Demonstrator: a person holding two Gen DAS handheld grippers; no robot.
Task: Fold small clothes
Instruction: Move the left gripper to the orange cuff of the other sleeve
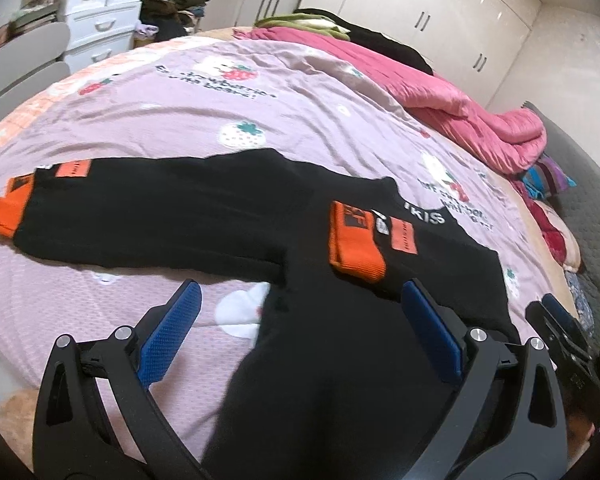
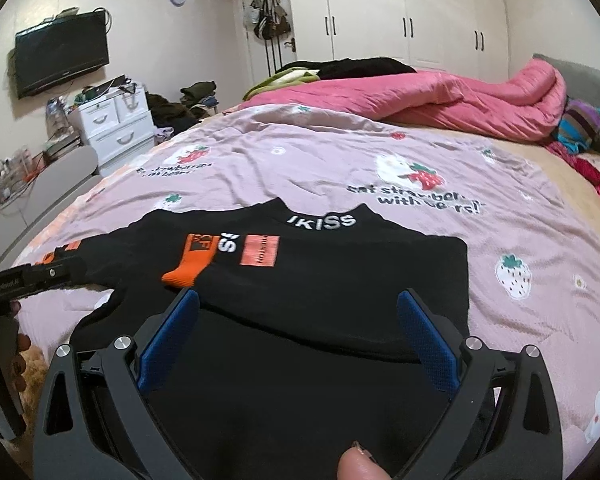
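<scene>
On the far left, 1 sleeve (image 1: 100, 216) of the black sweater (image 1: 340, 340) lies stretched out flat on my lilac strawberry sheet (image 1: 172, 120). My left gripper (image 1: 300, 308) hangs spread wide over the body. The other sleeve, orange cuff (image 2: 186, 270) showing, is folded across the chest. My right gripper (image 2: 298, 312) gapes too, pinching nothing.

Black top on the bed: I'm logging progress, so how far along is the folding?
Done: one sleeve is folded across the black top. In hand: nothing; the left tool and right tool are open above it. Left: the other sleeve lies outstretched, body unfolded.
</scene>
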